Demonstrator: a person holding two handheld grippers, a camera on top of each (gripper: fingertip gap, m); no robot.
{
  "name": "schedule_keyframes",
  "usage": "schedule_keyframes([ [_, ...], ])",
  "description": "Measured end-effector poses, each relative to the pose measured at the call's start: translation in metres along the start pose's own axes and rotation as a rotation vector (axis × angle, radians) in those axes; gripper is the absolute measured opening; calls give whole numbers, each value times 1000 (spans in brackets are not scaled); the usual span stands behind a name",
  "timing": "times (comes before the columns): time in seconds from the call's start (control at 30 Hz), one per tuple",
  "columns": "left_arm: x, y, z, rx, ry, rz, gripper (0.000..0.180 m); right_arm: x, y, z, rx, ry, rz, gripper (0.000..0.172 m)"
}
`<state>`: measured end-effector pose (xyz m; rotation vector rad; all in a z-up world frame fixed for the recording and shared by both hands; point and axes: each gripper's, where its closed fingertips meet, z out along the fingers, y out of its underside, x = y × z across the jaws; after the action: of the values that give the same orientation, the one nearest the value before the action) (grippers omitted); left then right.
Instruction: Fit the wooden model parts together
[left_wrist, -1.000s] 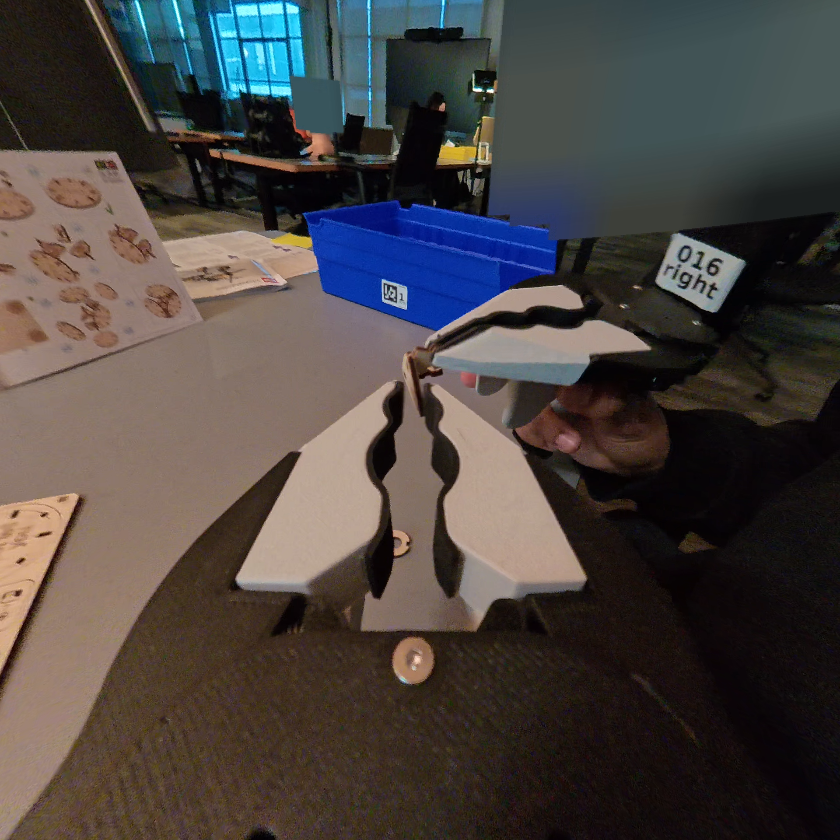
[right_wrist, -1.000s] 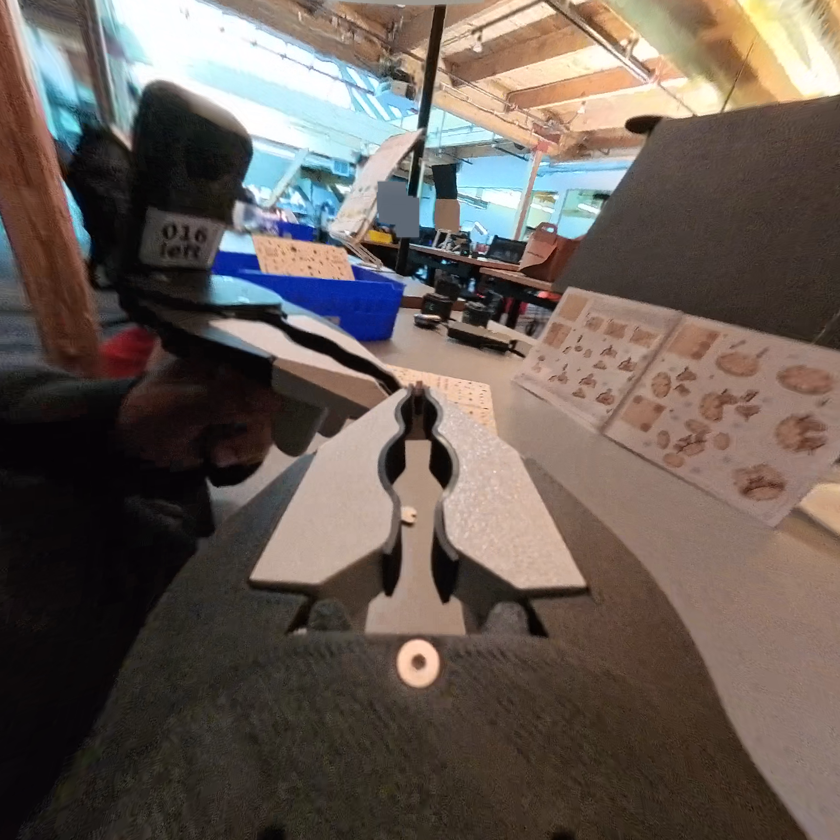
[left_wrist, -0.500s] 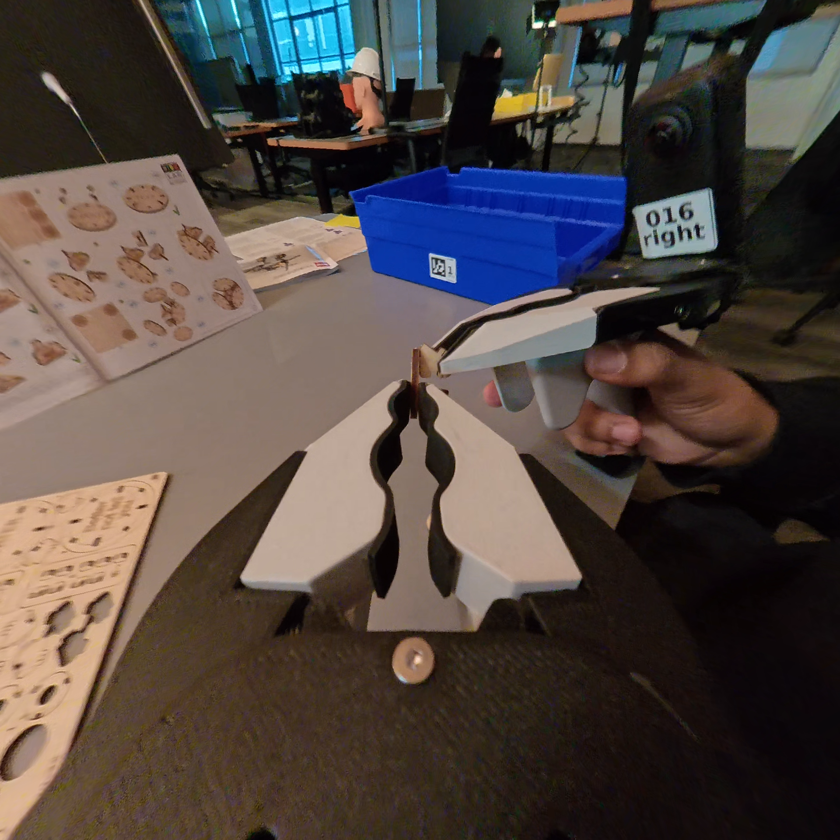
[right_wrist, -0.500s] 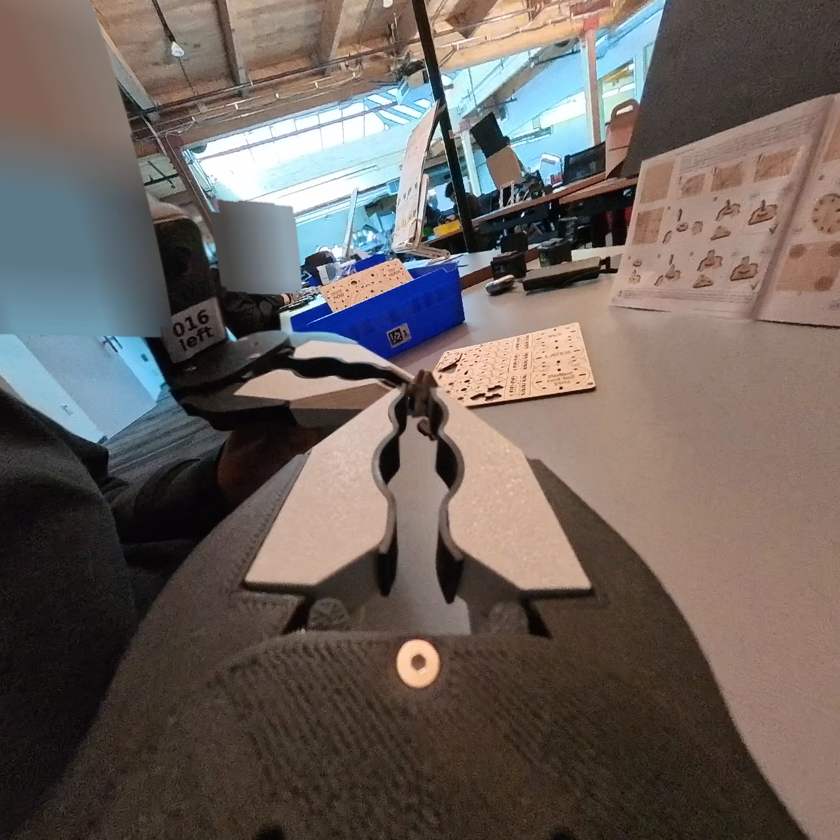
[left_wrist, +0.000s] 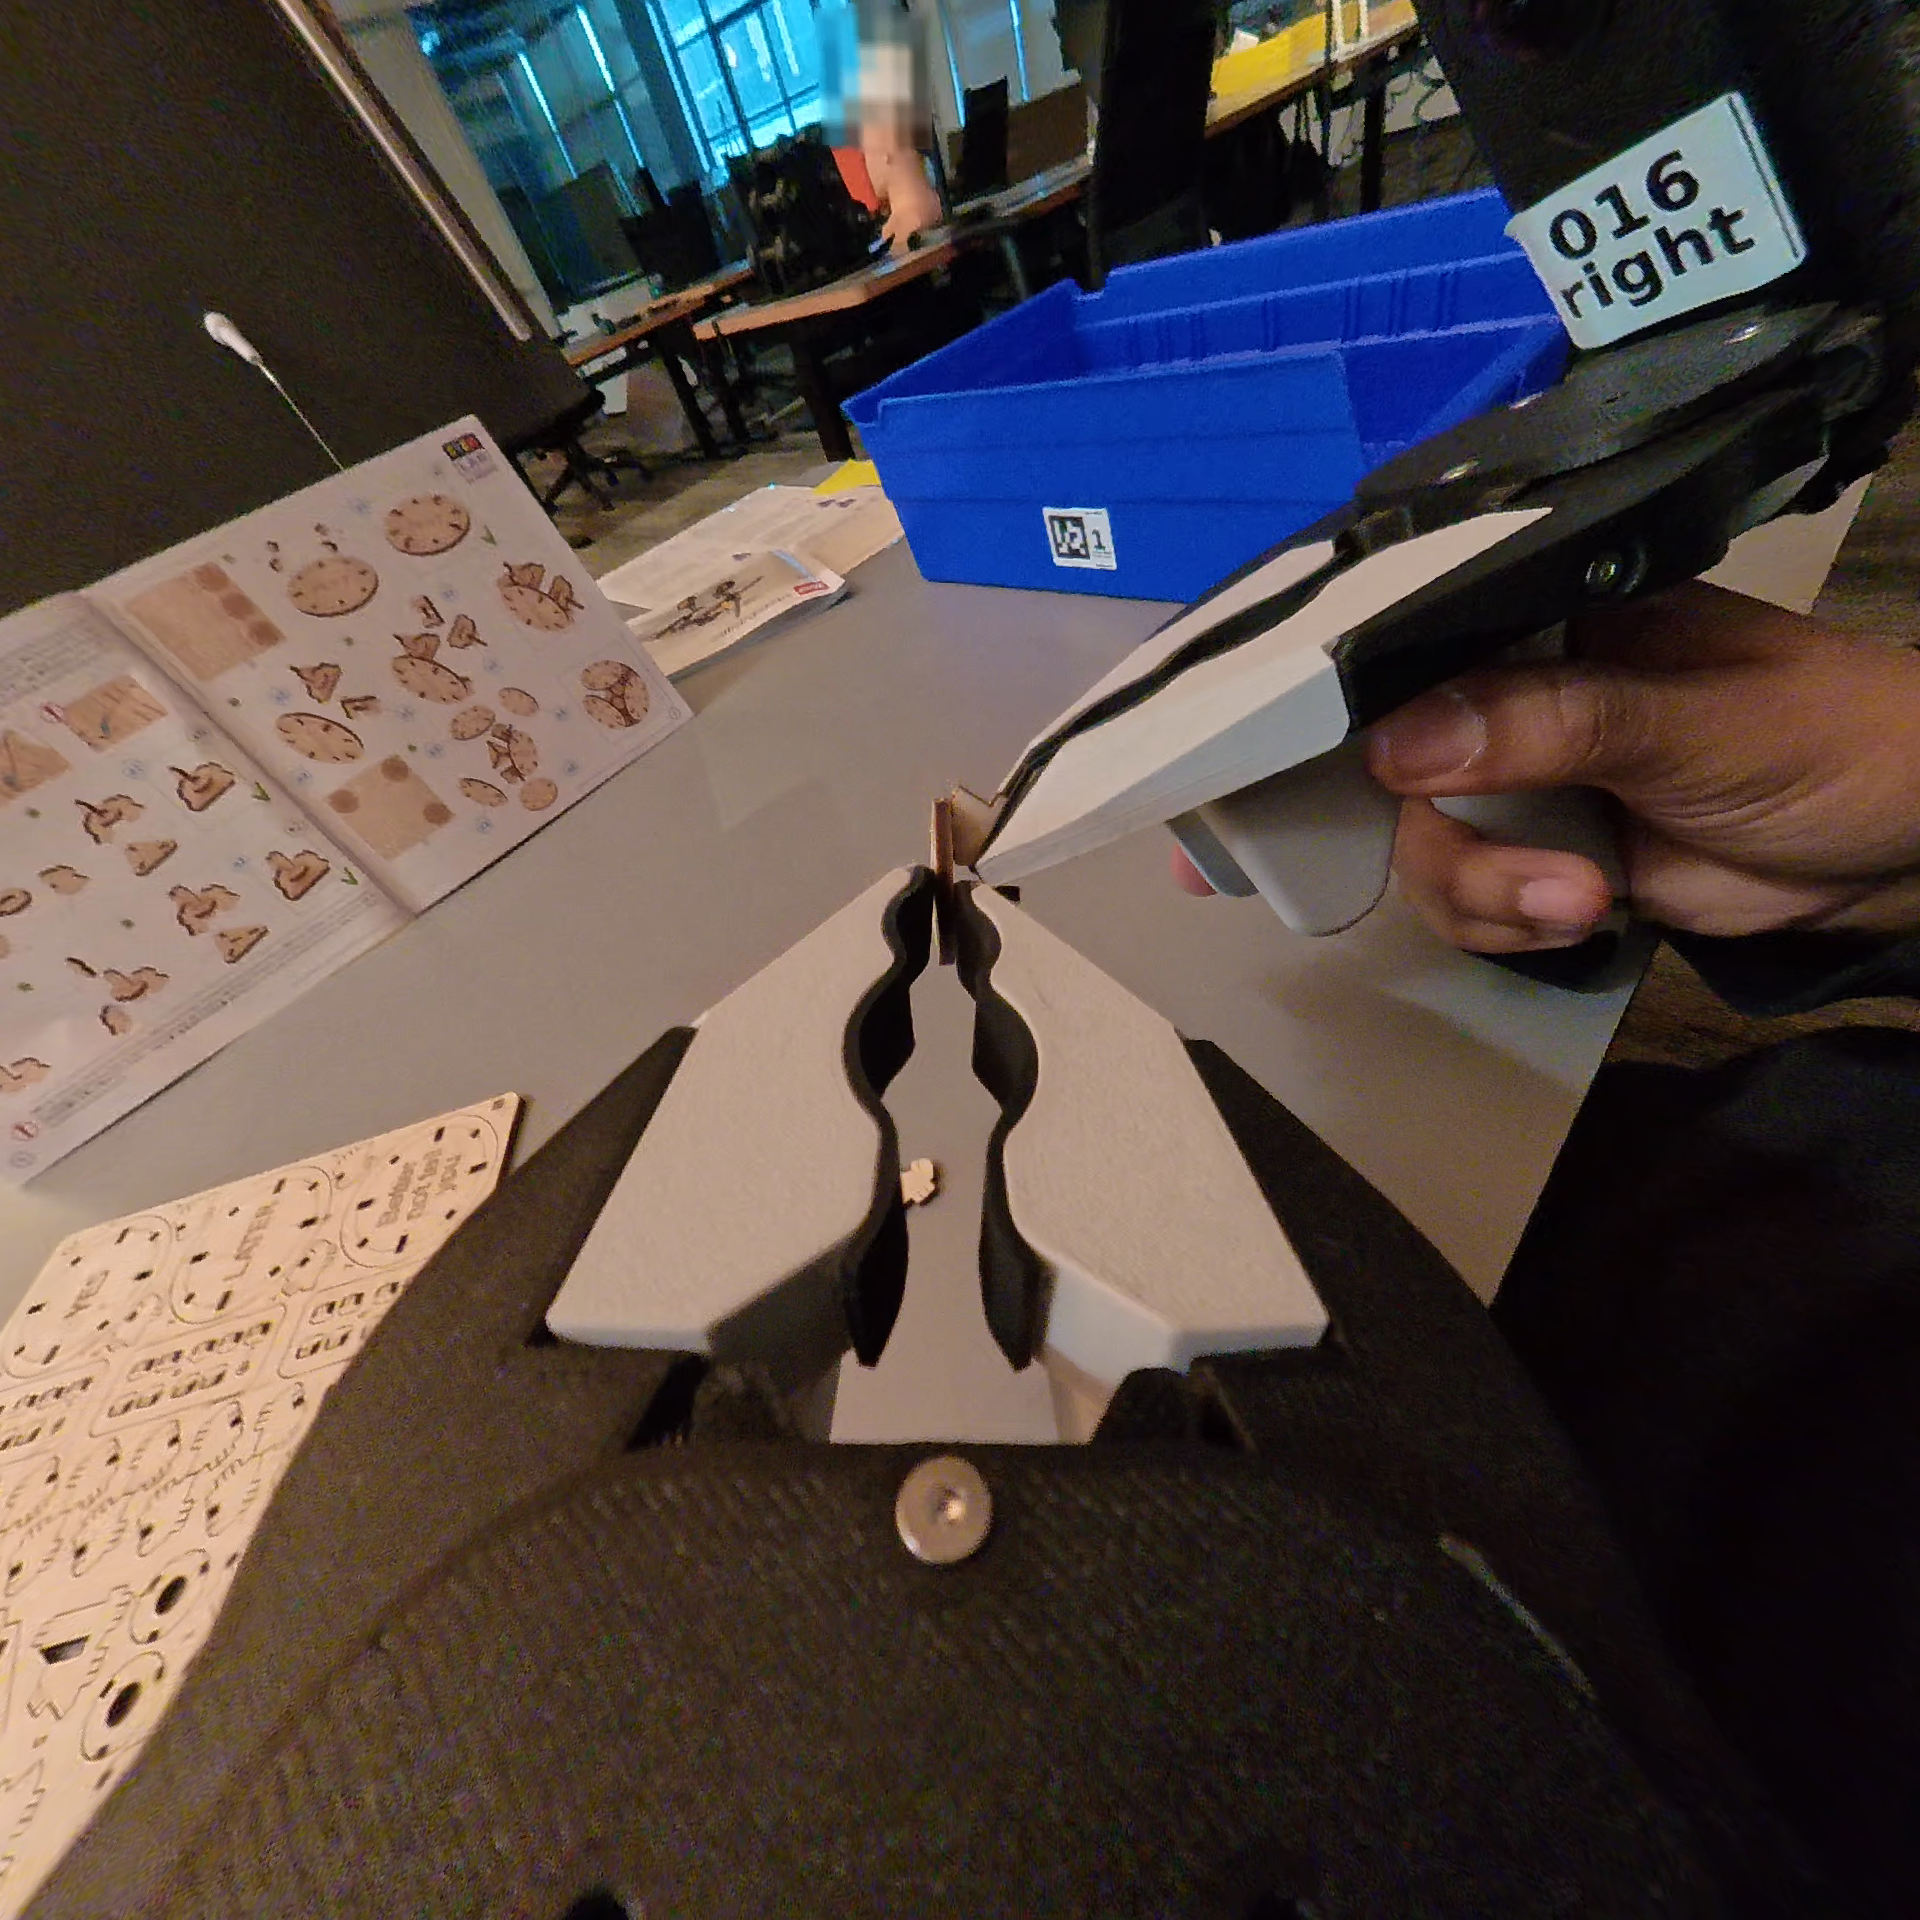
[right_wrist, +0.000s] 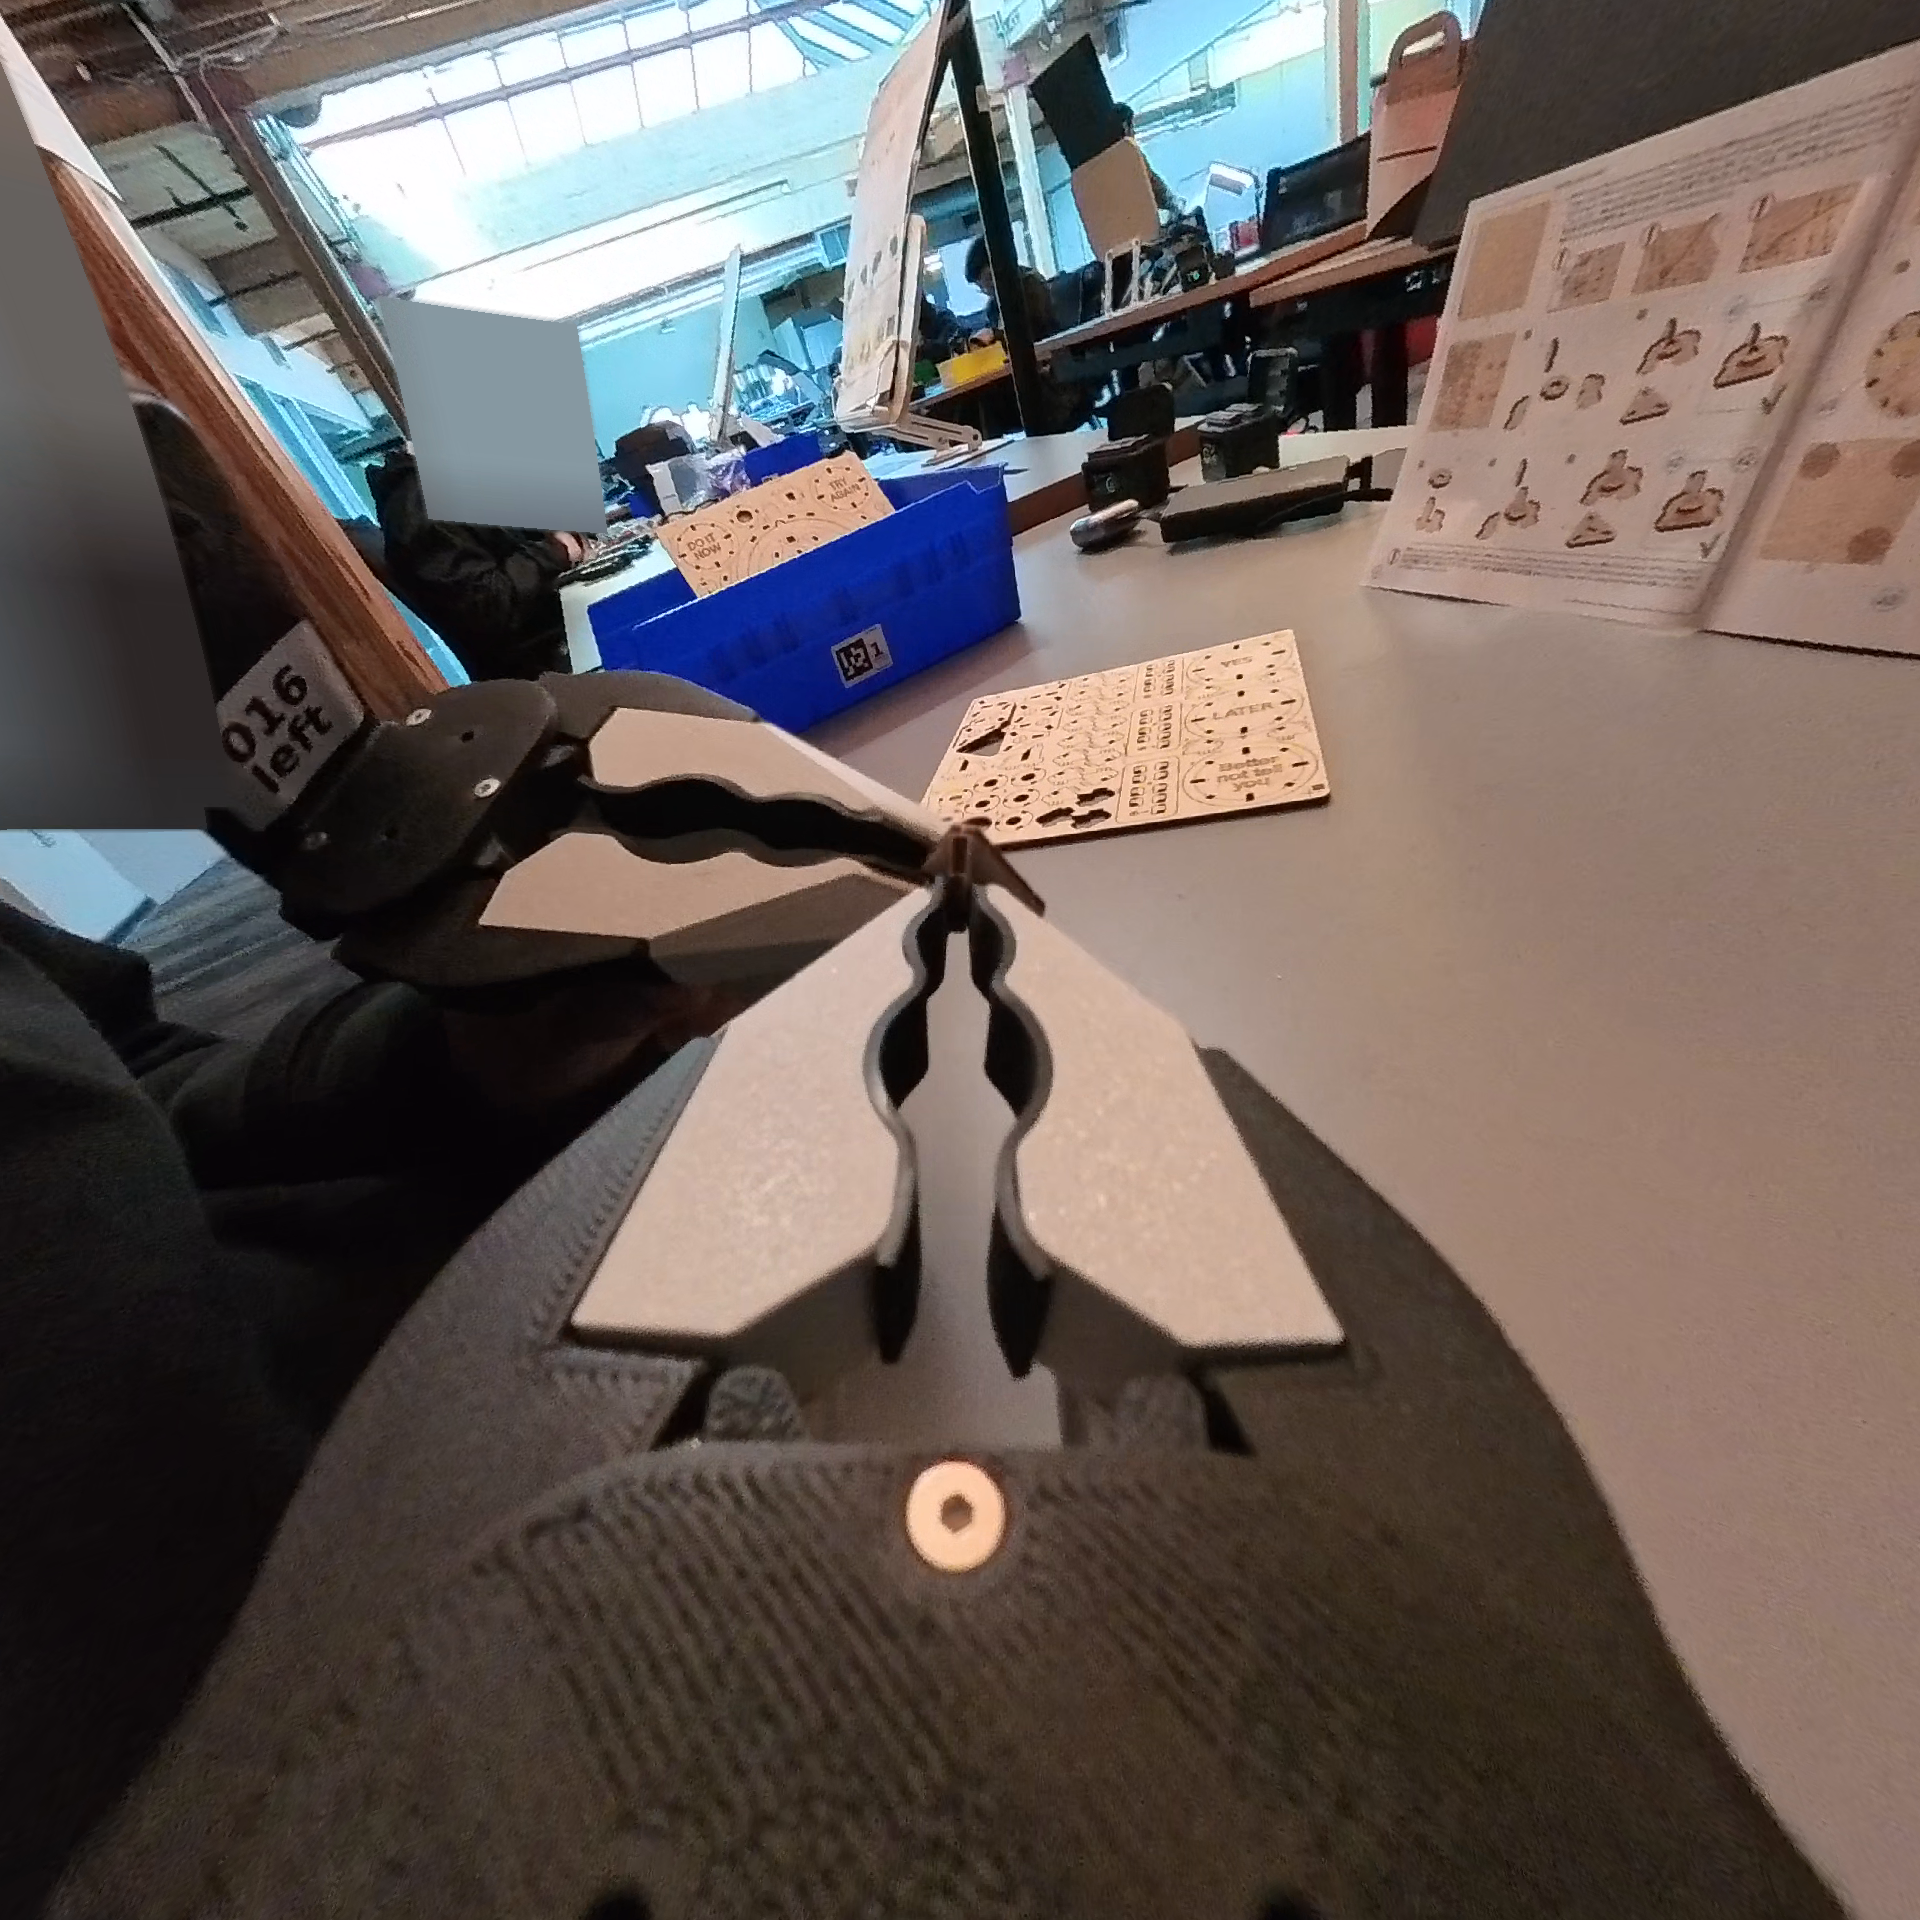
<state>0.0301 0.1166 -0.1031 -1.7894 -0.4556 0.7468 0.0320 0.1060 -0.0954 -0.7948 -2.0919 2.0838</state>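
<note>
My left gripper (left_wrist: 940, 902) is shut on a thin wooden piece (left_wrist: 942, 854) that stands edge-on between its fingertips. My right gripper (left_wrist: 985, 837) comes in from the right, shut on a second small wooden piece (left_wrist: 966, 819) that butts against the first. In the right wrist view, my right gripper (right_wrist: 956, 902) pinches its piece (right_wrist: 953, 868), and the left gripper (right_wrist: 928, 847) meets it from the left with its piece (right_wrist: 1013, 885) jutting out to the right. Both are held above the grey table (left_wrist: 644, 914). A hand (left_wrist: 1662, 769) grips the right gripper's handle.
A wooden sheet of punch-out parts (left_wrist: 208, 1371) (right_wrist: 1132, 748) lies flat on the table. An open instruction booklet (left_wrist: 312, 707) (right_wrist: 1662, 416) stands behind it. A blue bin (left_wrist: 1195, 447) (right_wrist: 800, 613) sits farther back. A tiny loose wooden bit (left_wrist: 920, 1181) lies on the table below my left fingers. Left and right tips are no more than a few centimetres apart.
My left fingers, slightly apart around the wooden piece a second ago, have closed on it. Both grippers have stayed tip to tip while swinging round together over the table.
</note>
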Motion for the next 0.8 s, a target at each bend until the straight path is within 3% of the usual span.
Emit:
schedule_keyframes([
  [0.23, 1, 6, 0, 21, 121, -125, 4, -1, 4, 3, -11, -30, 24, 2],
  [0.6, -4, 9, 4, -50, -16, -15, 1, 0, -2, 5, 26, -10, -20, 11],
  [0.8, -5, 13, 7, -78, -39, -33, 2, 3, 0, 4, -4, 86, -183, 1],
])
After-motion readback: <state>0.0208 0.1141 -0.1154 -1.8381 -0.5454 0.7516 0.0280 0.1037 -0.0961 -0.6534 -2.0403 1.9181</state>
